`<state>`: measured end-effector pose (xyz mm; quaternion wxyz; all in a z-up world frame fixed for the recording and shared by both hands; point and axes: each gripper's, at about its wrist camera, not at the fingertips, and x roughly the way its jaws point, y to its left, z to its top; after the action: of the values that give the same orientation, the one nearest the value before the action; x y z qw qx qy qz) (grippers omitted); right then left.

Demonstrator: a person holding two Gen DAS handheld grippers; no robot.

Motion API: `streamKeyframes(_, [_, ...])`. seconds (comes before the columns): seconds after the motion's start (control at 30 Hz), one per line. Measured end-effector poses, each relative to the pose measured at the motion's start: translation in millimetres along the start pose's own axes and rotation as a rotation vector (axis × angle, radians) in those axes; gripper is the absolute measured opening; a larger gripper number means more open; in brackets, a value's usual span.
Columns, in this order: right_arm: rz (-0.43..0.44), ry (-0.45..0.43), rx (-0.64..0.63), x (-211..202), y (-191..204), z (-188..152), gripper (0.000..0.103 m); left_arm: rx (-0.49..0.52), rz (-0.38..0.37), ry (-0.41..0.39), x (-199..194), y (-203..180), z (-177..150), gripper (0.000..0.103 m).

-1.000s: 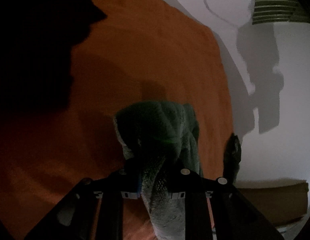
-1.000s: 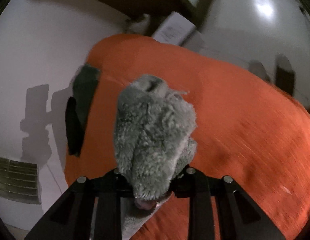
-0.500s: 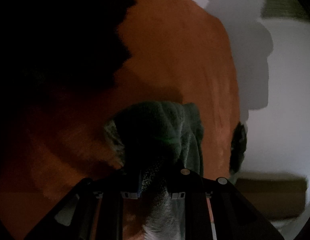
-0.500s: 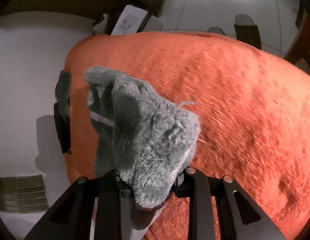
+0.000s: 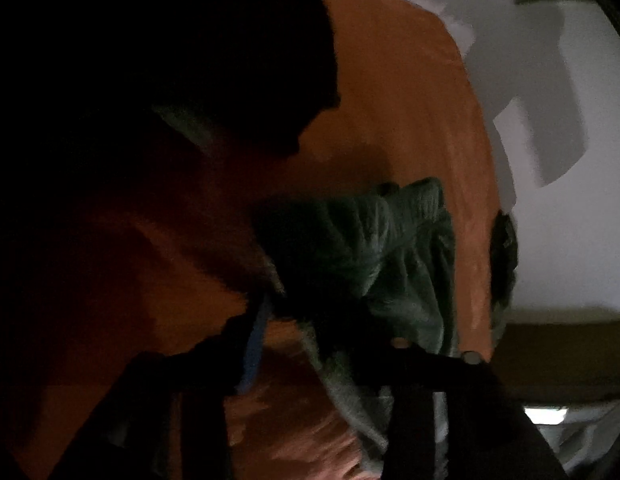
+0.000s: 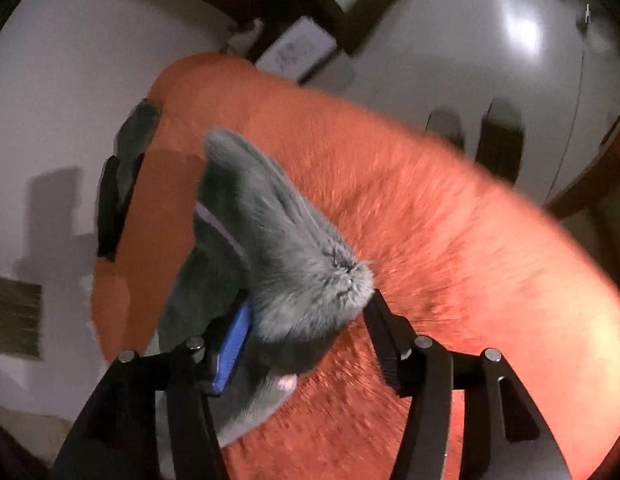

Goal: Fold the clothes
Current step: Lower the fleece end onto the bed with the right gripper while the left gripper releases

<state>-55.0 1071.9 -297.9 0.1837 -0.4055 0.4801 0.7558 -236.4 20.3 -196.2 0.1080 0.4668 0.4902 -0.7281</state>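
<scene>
**Two tools letting go of one grey fleece garment**

One fluffy grey garment (image 6: 293, 256) lies bunched between the fingers of the right tool (image 6: 305, 332). Its jaws are opening: the blue-padded finger (image 6: 229, 352) on the tool's left and the black finger (image 6: 386, 340) on its right stand apart, and the fleece sits loosely in the gap, with clear space at the black finger; whether the blue pad touches the cloth I cannot tell. A pale strip runs along the garment's darker inner side, and a small pink tag shows just under the tool.

Seen from the left tool (image 5: 322, 340), the same garment (image 5: 374, 256) appears dark green-grey in poor light, heaped just ahead of the fingers. These jaws are opening too, with cloth draped between them; whether the pads touch it is lost in shadow.

Beneath both tools spreads an orange blanket (image 6: 450, 240), which carries the garment. Past the blanket's far edge, to the right tool's left, a dark item (image 6: 121, 176) hangs, with a pale floor (image 6: 49, 100) beyond.
</scene>
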Motion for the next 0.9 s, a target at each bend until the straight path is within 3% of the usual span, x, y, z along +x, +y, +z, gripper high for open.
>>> streamKeyframes(0.07, [0.020, -0.036, -0.061, -20, 17, -5, 0.056, 0.015, 0.045, -0.034, -23, 8, 2, 0.049])
streamKeyframes(0.13, [0.065, -0.043, -0.122, -25, 41, -13, 0.058, -0.067, 0.006, -0.106, -43, 17, 0, 0.049])
streamKeyframes(0.23, [0.139, 0.024, -0.205, 0, 84, -24, 0.061, -0.109, -0.083, -0.191, -61, 12, -18, 0.049])
streamKeyframes(0.37, [0.172, 0.087, -0.308, 39, 131, -39, 0.061, 0.056, -0.153, -0.051, -9, -64, -44, 0.055])
streamKeyframes(0.47, [0.041, 0.099, -0.326, 71, 134, -44, 0.061, 0.198, -0.190, 0.072, 41, -127, -69, 0.055])
streamKeyframes(0.57, [-0.096, 0.158, -0.253, 99, 104, -43, 0.060, 0.321, -0.139, 0.154, 87, -165, -95, 0.055])
streamKeyframes(0.6, [-0.107, 0.180, -0.203, 104, 89, -42, 0.054, 0.354, -0.121, 0.178, 100, -174, -105, 0.055])
streamKeyframes(0.7, [0.024, 0.141, -0.083, 79, 59, -36, 0.053, 0.436, -0.066, 0.235, 139, -195, -122, 0.055])
streamKeyframes(0.77, [0.035, 0.070, -0.086, 55, 52, -28, 0.058, 0.494, -0.006, 0.237, 153, -195, -133, 0.055])
streamKeyframes(0.9, [0.068, -0.047, -0.091, 23, 43, -8, 0.067, 0.502, -0.003, 0.217, 166, -191, -134, 0.057])
